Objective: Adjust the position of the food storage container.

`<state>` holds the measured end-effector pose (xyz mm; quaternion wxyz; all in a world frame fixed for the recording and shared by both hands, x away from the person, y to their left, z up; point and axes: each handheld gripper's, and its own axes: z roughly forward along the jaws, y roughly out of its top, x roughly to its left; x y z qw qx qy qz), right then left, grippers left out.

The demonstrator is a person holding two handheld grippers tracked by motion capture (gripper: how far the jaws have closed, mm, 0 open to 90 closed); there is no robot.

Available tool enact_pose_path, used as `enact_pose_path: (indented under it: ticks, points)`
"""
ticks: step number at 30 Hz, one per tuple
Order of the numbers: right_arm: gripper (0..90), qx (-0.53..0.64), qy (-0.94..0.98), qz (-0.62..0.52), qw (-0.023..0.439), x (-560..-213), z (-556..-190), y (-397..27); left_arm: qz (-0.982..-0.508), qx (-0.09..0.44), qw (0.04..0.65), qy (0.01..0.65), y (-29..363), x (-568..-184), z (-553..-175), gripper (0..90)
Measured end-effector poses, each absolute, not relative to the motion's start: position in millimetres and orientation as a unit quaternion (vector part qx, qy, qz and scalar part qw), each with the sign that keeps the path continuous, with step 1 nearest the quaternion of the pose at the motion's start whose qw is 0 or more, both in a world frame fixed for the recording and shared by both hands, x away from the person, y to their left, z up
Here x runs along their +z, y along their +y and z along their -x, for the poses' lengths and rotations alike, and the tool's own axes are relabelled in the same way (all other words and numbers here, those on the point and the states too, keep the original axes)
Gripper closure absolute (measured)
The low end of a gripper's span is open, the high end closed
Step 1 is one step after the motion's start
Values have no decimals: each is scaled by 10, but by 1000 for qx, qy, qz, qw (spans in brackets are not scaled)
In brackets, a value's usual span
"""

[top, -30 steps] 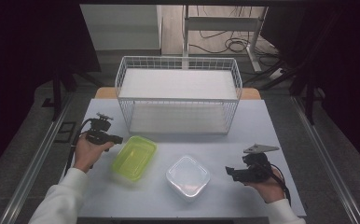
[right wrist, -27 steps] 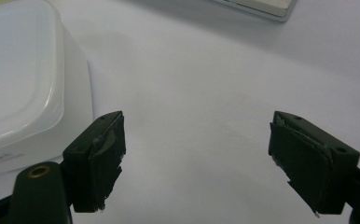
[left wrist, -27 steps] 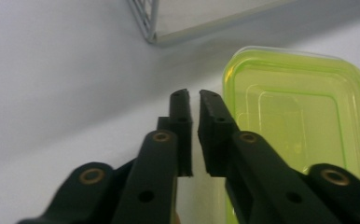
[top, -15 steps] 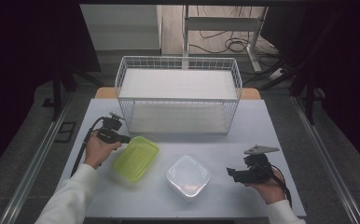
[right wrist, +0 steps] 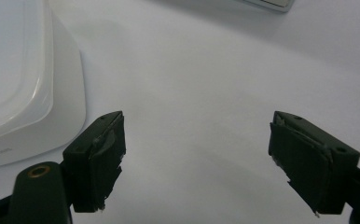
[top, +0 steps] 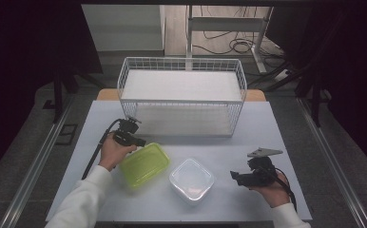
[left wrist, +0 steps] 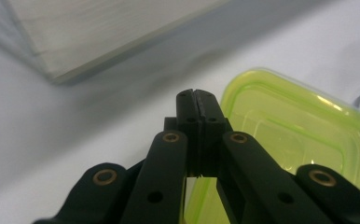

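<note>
Jaws of left gripper [left wrist: 197, 100] pressed together beside green container [left wrist: 290, 126], must be parted first (right gripper [right wrist: 194, 158] held apart)

I see a lab recording bay: dark curtains [top: 24, 71], loose floor cables [top: 229, 45], and a bare pale table [top: 276, 128] on metal rails [top: 39, 166].

No legible text, label, brand, number or sign is present in the high view or the left gripper view. In the right gripper view, a small dark printed mark sits on the side wall of the white container [right wrist: 33, 93] near its lower left edge. It is too small and blurred to read.
</note>
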<state>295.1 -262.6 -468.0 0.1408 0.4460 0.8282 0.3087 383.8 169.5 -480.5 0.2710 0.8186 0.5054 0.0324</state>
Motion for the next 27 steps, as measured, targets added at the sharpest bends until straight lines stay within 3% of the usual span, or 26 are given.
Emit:
enact_pose_path:
  ticks: [8,13,23,27]
  points:
    - [189,311,824,-452,143,-4684,-2943,-2670,-819,61,303,485,1805,-4524,-3613,900]
    - [189,309,824,-453,144,-4682,-2937,-2667,-844,43,313,434,1746,-4335,-3103,900]
    - [188,305,825,-454,143,-4687,-2944,-2607,-882,-1,279,380,1440,-4631,-2477,899]
    - [188,303,826,-454,143,-4693,-2947,-2616,-892,1,258,372,1359,-4725,-2395,900]
